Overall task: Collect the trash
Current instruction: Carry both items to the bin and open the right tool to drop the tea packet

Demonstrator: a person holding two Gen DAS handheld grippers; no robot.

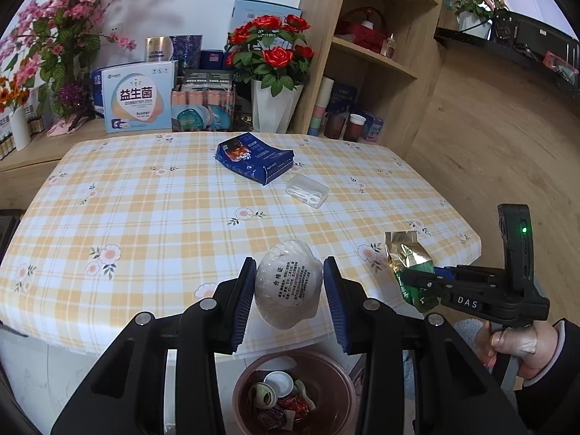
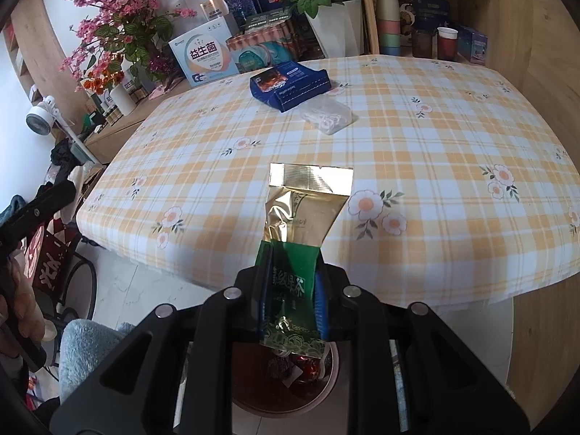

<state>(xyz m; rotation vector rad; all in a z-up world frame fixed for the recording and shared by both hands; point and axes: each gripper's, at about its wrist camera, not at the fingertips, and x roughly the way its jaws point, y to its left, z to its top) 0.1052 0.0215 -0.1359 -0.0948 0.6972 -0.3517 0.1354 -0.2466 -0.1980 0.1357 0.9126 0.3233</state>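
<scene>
two items held above the brown bin (image 1: pixel 293 391) | left gripper (image 1: pixel 288 290) clamped on plastic-wrapped round pack (image 1: pixel 288 286), light, crinkly, slippery; held at its sides | right gripper (image 2: pixel 290 286) pinching green-gold tea sachet (image 2: pixel 301 239), flimsy; gripped at lower end

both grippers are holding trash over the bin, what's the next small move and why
Probably open the right gripper first: it pinches the green and gold foil tea packet above the round brown bin, which already holds trash. The left gripper, holding the clear-wrapped white bundle, could follow.
</scene>
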